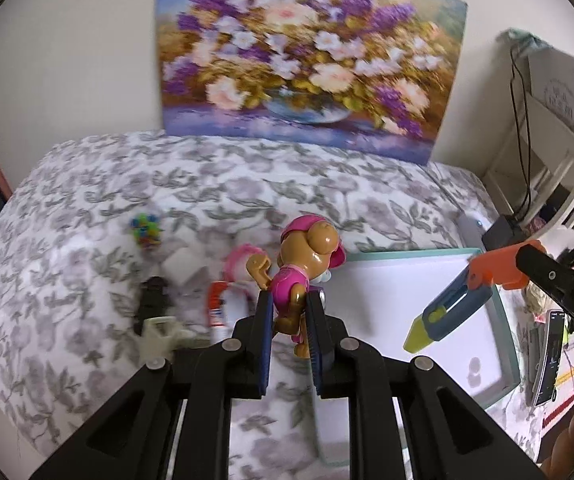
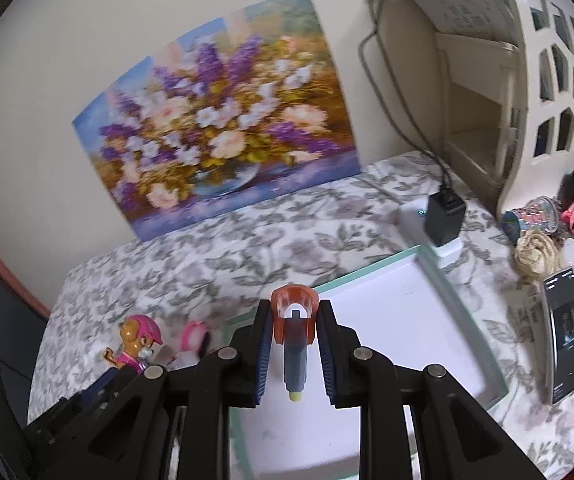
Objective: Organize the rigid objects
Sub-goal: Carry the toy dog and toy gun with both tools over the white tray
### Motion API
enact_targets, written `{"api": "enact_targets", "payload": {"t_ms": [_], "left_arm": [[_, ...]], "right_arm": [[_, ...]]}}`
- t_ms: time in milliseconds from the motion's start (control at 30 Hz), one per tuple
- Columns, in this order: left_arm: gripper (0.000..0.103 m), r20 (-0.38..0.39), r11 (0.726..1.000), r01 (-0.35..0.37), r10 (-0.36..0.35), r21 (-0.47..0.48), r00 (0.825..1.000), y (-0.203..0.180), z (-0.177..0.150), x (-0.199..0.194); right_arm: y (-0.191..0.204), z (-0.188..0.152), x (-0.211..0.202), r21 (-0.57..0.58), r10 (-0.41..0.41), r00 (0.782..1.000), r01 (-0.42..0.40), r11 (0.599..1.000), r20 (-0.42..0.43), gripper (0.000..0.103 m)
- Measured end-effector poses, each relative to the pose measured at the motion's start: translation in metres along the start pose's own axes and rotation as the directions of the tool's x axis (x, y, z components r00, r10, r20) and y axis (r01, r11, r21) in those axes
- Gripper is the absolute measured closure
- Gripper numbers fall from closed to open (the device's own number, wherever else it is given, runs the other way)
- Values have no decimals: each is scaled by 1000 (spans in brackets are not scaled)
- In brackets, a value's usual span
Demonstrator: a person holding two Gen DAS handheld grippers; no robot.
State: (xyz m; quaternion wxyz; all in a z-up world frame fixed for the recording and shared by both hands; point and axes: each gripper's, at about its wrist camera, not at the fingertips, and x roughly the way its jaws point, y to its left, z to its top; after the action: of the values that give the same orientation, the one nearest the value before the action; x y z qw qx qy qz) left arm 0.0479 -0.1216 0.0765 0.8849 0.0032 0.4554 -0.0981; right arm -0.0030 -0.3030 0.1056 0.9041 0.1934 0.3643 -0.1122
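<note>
Above the flower-patterned cloth (image 1: 87, 264) I have both claws lifted, each clamped on 1 toy. My left claw (image 1: 290, 300) grips a brown puppy figure (image 1: 307, 264) in a pink cap and pink vest, pinched at the body between the 2 blue-ribbed pads, head upward and 1 paw raised to the left; it hangs at the left edge of the white tray (image 1: 391, 280) with the mint-green rim. My right claw (image 2: 294, 320) is closed narrowly on the orange end of a toy cutter (image 2: 295, 344) with a blue-grey body and yellow-green tip; the tip points back toward my hand, and the whole thing hangs over the tray's white floor (image 2: 399, 320). From the left view that cutter (image 1: 443, 316) slants down with its tip lowest, clear of the tray surface. Left on the cloth, beside the tray, lie a pink toy (image 1: 241, 264), a white tube with a red band (image 1: 217, 308), a black piece (image 1: 153, 296), a cream piece (image 1: 163, 332) and, farther off, a small multicoloured ball (image 1: 146, 231). A flower painting (image 1: 307, 60) leans on the wall behind. At right sit a phone (image 2: 565, 332), a black charger (image 2: 445, 216) and a cream basket (image 2: 555, 80).
</note>
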Motion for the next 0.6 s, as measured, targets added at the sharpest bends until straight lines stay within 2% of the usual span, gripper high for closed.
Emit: {"api": "enact_targets", "payload": {"t_ms": [333, 500, 600], "left_arm": [[86, -53, 997, 48, -45, 58, 998, -50, 5, 51], [86, -80, 995, 69, -63, 77, 995, -60, 1, 72], [86, -106, 995, 72, -64, 75, 992, -61, -3, 84]], "right_arm": [[-38, 14, 34, 43, -89, 996, 90, 995, -25, 79], [-43, 12, 56, 34, -111, 992, 113, 993, -53, 79], [-46, 4, 75, 30, -121, 988, 124, 992, -97, 79]]}}
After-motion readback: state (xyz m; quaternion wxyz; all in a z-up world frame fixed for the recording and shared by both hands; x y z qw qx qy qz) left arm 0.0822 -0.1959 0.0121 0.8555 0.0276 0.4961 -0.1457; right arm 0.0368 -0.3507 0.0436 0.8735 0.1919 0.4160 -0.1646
